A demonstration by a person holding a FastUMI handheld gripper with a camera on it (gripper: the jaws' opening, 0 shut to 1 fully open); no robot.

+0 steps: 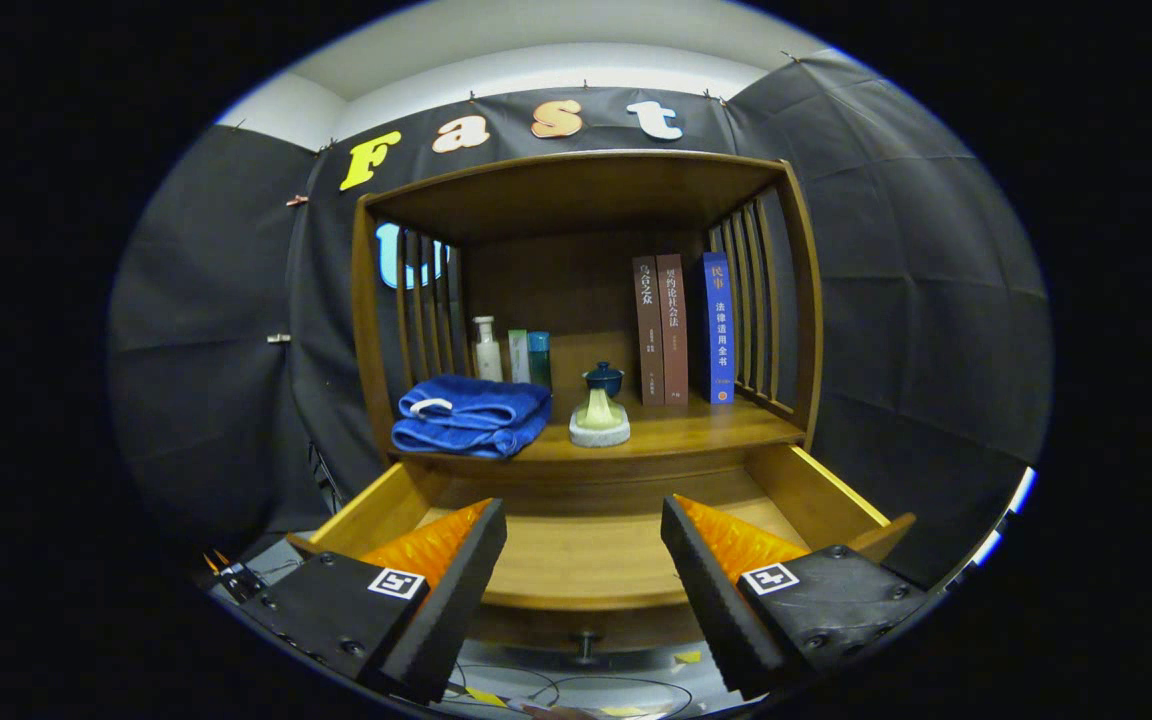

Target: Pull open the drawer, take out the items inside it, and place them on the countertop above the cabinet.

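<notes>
The wooden cabinet's drawer (826, 495) stands pulled out just ahead of my fingers, and its wooden floor shows bare between them. A small knob (586, 637) sticks out of the drawer front below. On the countertop (696, 425) above lie a folded blue towel (471, 415) on the left and a pale, bell-shaped piece on a round white base (599, 420) in the middle. My gripper (584, 535) is open over the drawer, with nothing between its fingers.
Behind the towel stand a white bottle (485, 348) and two small boxes (529, 357). A dark blue lidded cup (603, 378) sits behind the pale piece. Three upright books (681, 328) lean at the back right. Slatted sides (751, 300) and a top board enclose the shelf.
</notes>
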